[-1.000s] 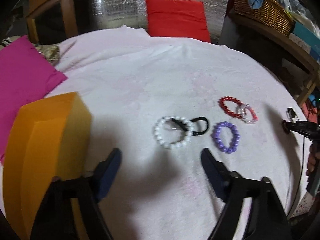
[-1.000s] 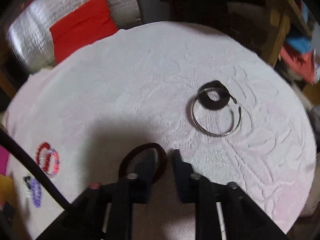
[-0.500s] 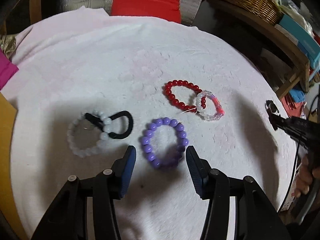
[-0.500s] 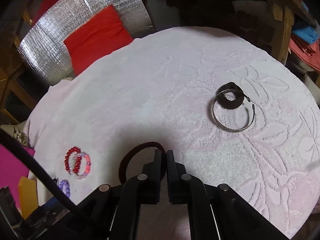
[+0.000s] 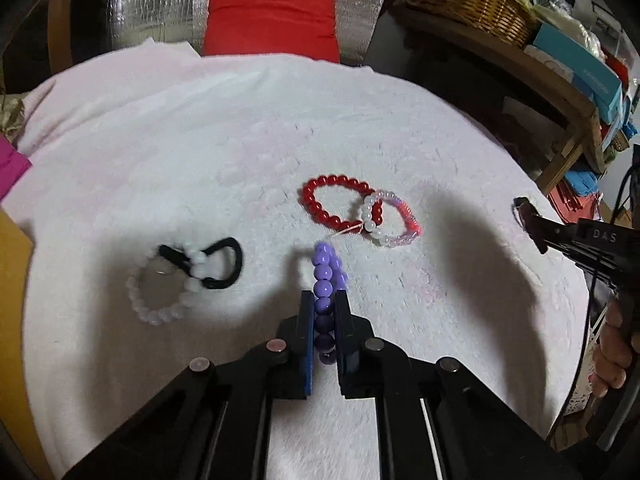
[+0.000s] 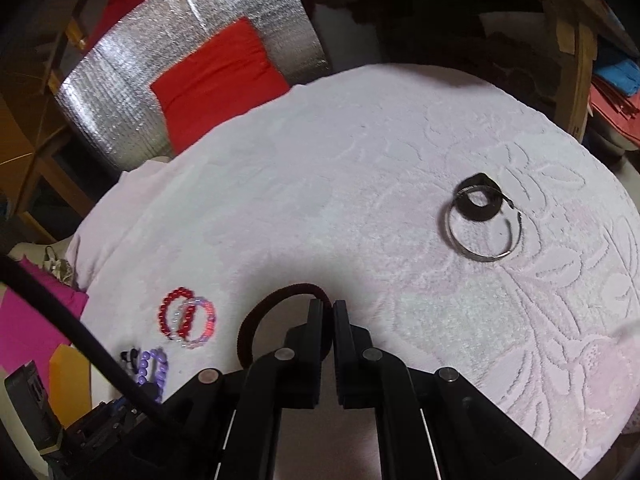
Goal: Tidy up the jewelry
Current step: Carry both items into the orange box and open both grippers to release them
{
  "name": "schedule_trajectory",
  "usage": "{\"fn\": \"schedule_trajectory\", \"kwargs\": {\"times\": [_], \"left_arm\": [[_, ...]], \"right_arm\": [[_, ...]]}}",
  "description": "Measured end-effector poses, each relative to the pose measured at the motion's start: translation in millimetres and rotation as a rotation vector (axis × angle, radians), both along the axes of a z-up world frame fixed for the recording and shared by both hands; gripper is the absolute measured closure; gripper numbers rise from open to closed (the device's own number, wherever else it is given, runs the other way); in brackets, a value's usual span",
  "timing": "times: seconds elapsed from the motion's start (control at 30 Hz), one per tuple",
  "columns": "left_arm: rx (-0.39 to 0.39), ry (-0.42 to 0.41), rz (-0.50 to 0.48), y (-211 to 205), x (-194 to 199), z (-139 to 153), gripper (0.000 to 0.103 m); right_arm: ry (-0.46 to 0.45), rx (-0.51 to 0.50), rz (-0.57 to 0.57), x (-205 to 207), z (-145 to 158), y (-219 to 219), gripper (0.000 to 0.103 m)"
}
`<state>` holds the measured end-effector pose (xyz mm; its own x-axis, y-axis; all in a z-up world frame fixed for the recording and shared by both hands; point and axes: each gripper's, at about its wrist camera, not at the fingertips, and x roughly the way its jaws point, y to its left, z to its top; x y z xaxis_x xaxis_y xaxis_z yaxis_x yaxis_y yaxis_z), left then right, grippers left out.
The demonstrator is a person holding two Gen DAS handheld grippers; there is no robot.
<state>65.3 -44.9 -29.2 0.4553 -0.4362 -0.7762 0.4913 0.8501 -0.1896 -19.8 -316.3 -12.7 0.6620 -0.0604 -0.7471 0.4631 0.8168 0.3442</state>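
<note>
My left gripper (image 5: 324, 300) is shut on the purple bead bracelet (image 5: 323, 276), which stands on edge between the fingers above the white cloth (image 5: 200, 140). A red bead bracelet (image 5: 320, 208) overlaps a pink-and-white one (image 5: 400, 236) just beyond. A white bead bracelet (image 5: 160, 308) with a black hair tie (image 5: 228, 276) lies to the left. My right gripper (image 6: 328, 306) is shut on a dark brown hair tie (image 6: 272, 304). A metal bangle (image 6: 480, 240) and a dark ring-shaped piece (image 6: 480, 200) lie to its right.
An orange box (image 5: 12, 320) stands at the left edge of the table. A magenta cushion (image 6: 28, 328) lies beside it. A red cushion (image 5: 272, 16) on silver foil is behind the table. A wicker basket (image 5: 472, 0) sits on a wooden shelf at right.
My left gripper moved right from the white bracelet to the purple one and closed on it, tipping it on edge. My right gripper closed on the brown hair tie.
</note>
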Motion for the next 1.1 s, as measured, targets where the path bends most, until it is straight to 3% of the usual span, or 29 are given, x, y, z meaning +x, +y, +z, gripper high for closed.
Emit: {"fn": "schedule_trajectory", "kwargs": {"times": [0.2,0.43,0.73,0.9,1.1], "left_arm": [[-0.082,-0.067,0.029,40,-31,40,0.094],[-0.087,-0.19,0.109,86,-65,78,0.094],[-0.115,-0.308,0.351,169,-80,115,0.094],[-0.07,-0.357,0.51,216,-89,116,0.094],[-0.019,-0.291,0.679,276,-93,87,0.094]], "right_arm": [[-0.058,0.004,0.087,2,12,33,0.098],[-0.109,0.0,0.218,9,21,93,0.098],[-0.165,0.034,0.402,22,28,173,0.098],[-0.192,0.06,0.525,29,32,233,0.098],[-0.226,0.072,0.68,31,36,308,0.097]]}}
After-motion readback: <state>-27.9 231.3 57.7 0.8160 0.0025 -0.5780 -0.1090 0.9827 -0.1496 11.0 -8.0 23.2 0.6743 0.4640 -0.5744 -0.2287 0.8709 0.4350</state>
